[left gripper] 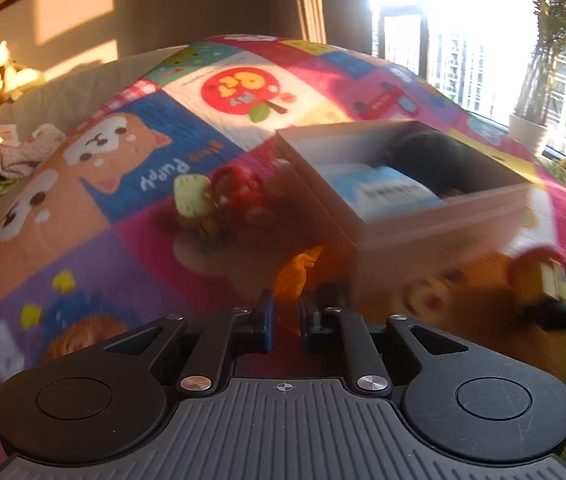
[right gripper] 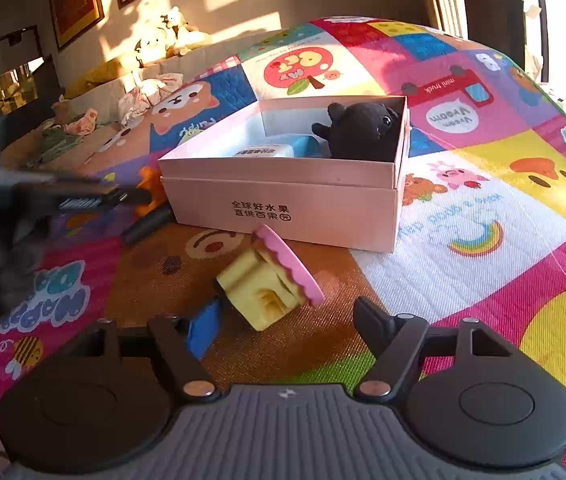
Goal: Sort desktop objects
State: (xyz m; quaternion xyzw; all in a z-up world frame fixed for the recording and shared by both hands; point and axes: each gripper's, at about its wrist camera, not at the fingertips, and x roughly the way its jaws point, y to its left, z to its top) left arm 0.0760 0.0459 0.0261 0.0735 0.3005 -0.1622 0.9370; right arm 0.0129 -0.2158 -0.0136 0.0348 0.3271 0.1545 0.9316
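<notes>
Left gripper [left gripper: 286, 318] pinched on orange toy [left gripper: 297, 276] just beside box [right gripper: 283, 204] corner, right gripper [right gripper: 283, 322] wide & empty w/ toy house [right gripper: 269, 284] lying tipped just ahead between fingers, roof toward box, so right is nearer.

Probably a home living room: play mat [right gripper: 483, 208], sofa [right gripper: 187, 68], framed pictures [right gripper: 75, 0].

We note a bright patchwork play mat [right gripper: 483, 208] covering the floor. Framed pictures [right gripper: 75, 0] hang on a sunlit beige wall. Plush toys [right gripper: 163, 40] rest on a grey sofa [left gripper: 63, 92]. Strong daylight enters through tall windows [left gripper: 463, 40] beside a potted palm [left gripper: 531, 132].
</notes>
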